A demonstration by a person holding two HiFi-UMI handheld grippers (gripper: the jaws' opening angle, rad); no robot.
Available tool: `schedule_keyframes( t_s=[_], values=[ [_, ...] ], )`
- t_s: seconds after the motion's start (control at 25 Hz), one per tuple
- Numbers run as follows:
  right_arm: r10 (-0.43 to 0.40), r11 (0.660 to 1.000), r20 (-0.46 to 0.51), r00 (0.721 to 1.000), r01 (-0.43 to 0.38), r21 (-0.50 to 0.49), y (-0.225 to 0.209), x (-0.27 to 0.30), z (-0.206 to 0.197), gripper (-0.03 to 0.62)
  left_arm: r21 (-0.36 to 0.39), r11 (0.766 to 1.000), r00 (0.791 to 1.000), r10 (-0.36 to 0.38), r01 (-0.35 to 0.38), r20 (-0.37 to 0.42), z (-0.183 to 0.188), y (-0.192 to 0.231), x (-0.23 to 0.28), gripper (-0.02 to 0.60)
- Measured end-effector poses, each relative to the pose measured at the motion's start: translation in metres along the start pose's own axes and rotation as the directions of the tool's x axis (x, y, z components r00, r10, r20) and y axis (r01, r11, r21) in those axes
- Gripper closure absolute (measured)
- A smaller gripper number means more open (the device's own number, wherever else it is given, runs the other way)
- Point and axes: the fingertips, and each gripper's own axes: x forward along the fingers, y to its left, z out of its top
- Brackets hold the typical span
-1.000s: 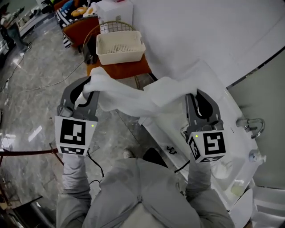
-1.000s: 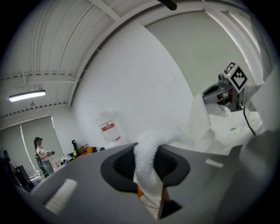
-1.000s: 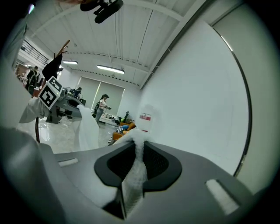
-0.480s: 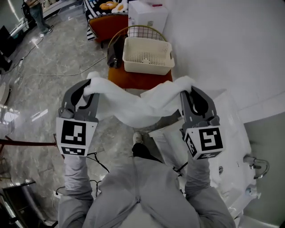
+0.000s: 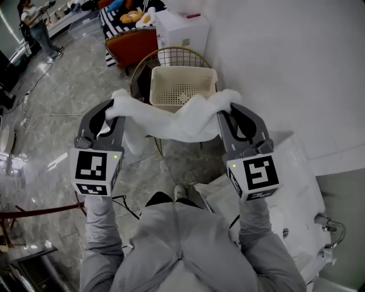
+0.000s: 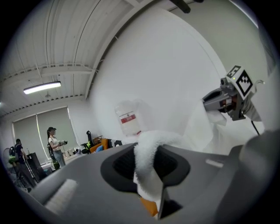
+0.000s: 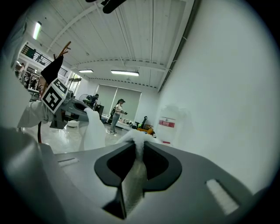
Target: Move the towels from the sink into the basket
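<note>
Currently my left gripper (image 5: 113, 110) and right gripper (image 5: 227, 112) clamp the towel (image 5: 171, 123) ends; released short of the far basket (image 5: 183, 69), it could snag the rim.

This looks like a big open test hall, a lab or studio rather than a home. It has a polished stone floor (image 5: 54, 80), a ribbed white ceiling (image 7: 131, 39) with a strip light (image 6: 43, 87), and blinds (image 6: 37, 131) over tall windows. A sink (image 5: 291, 188) with its tap (image 5: 335, 227) stands by a bare white wall (image 5: 285, 57) at four o'clock. An orange seat (image 5: 134, 48) heaped with soft toys (image 5: 132, 16) sits at eleven. At ten, another person (image 5: 34, 25) stands handling gear.
</note>
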Motion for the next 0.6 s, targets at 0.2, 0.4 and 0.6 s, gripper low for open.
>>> schedule_keyframes(
  t_s=[0.2, 0.4, 0.6],
  values=[
    [-0.044, 0.999, -0.020, 0.999, 0.044, 0.023, -0.033, 0.023, -0.007, 0.540, -0.005, 0.998, 0.998, -0.061, 0.061, 0.030, 0.015, -0.001, 0.056, 0.443],
    [-0.114, 0.993, -0.049, 0.992, 0.116, 0.030, -0.060, 0.054, -0.018, 0.540, 0.017, 0.988, 0.986, -0.157, 0.156, 0.054, 0.021, -0.004, 0.119, 0.443],
    [-0.195, 0.980, -0.101, 0.976, 0.198, 0.018, -0.088, 0.090, -0.024, 0.540, 0.045, 0.969, 0.967, -0.247, 0.245, 0.068, 0.025, 0.000, 0.184, 0.443]
  ],
)
